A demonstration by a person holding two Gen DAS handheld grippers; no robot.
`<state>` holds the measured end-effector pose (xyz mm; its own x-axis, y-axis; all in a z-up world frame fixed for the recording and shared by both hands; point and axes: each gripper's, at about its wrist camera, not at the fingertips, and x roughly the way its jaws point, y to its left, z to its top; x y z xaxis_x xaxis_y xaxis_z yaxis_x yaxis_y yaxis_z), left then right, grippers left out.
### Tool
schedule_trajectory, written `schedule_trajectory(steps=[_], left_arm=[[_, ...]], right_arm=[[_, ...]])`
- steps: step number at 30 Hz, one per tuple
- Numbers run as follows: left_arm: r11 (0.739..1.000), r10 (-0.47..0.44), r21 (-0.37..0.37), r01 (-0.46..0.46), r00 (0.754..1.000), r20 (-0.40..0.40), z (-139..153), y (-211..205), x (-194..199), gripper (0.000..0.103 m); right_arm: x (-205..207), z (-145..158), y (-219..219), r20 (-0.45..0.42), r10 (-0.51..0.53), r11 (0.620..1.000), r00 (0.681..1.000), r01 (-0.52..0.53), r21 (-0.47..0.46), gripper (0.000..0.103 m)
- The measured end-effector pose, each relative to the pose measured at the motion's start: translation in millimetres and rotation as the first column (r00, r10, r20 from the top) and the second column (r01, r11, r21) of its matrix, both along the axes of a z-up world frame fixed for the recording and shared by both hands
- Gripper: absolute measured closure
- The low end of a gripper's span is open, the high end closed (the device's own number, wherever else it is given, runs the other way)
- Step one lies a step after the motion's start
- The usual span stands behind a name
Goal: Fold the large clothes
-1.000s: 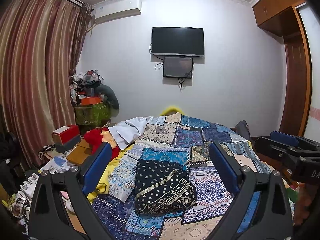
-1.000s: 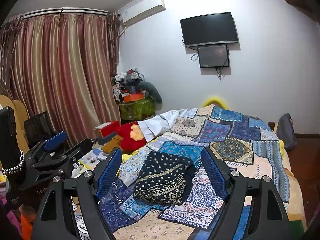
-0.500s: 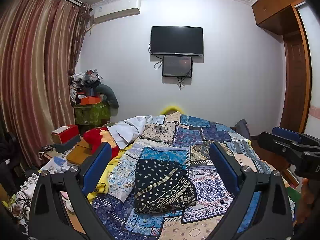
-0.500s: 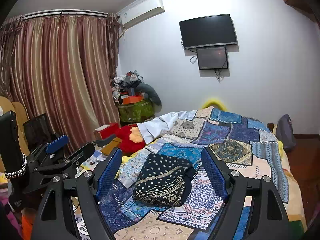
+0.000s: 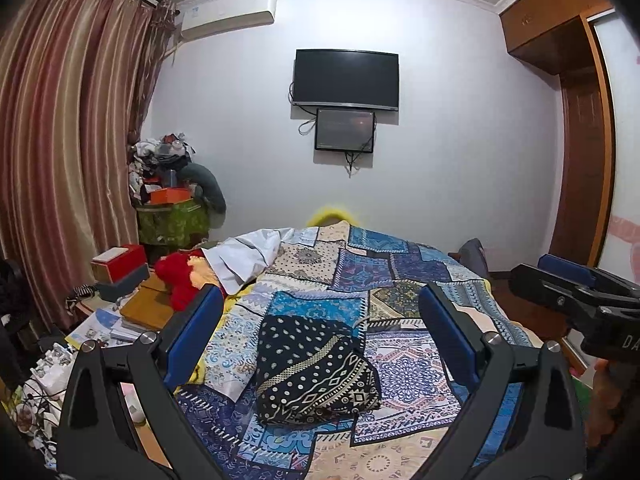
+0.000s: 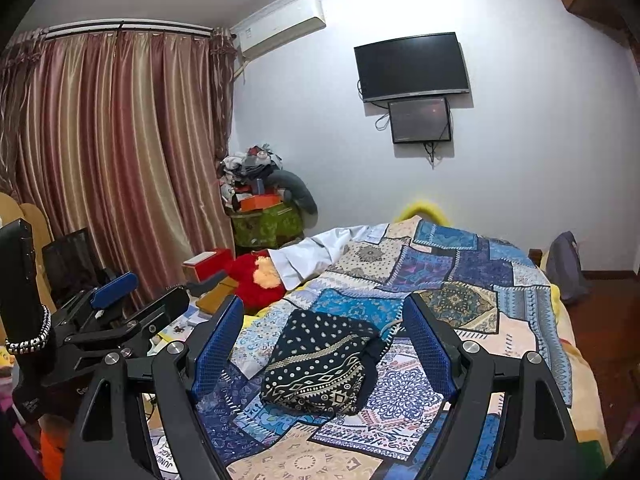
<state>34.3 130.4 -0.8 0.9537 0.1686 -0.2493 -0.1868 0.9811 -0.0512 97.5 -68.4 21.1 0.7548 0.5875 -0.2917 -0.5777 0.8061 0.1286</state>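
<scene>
A dark garment [image 5: 316, 368] with cream dots and diamond bands lies folded into a compact bundle on the patchwork bedspread [image 5: 400, 272]. My left gripper [image 5: 320, 300] hovers in front of it, open, with its blue pads wide apart and touching nothing. In the right wrist view the same bundle [image 6: 320, 364] lies just beyond my right gripper [image 6: 324, 308], which is also open and holds nothing. Each gripper shows in the other's view: the right gripper [image 5: 576, 300] at the right edge, the left gripper [image 6: 120, 312] at the left.
A white cloth [image 5: 248, 252] lies crumpled at the bed's far left, beside a red plush toy [image 5: 176, 280]. Boxes and papers [image 5: 120, 268] crowd the left bedside. Striped curtains [image 6: 112, 160] hang at the left, and a wardrobe [image 5: 580, 140] stands at the right.
</scene>
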Motion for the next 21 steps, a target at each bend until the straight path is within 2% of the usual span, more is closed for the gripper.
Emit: schedule_trajectory(steps=[5,21], left_arm=[[0.998,-0.062,-0.021,0.061,0.998,-0.008,-0.7,1.5,1.7,0.004],[0.998,-0.051,-0.031,0.051,0.999,-0.011,-0.9,2.7,3.0,0.004]], right_arm=[[0.8,0.7,-2.3,-0.006,-0.005,1.0,1.0,0.005,0.007,0.023],[1.6,-0.9,-4.1,-0.014,-0.02,1.0,1.0,0.02,0.009,0.023]])
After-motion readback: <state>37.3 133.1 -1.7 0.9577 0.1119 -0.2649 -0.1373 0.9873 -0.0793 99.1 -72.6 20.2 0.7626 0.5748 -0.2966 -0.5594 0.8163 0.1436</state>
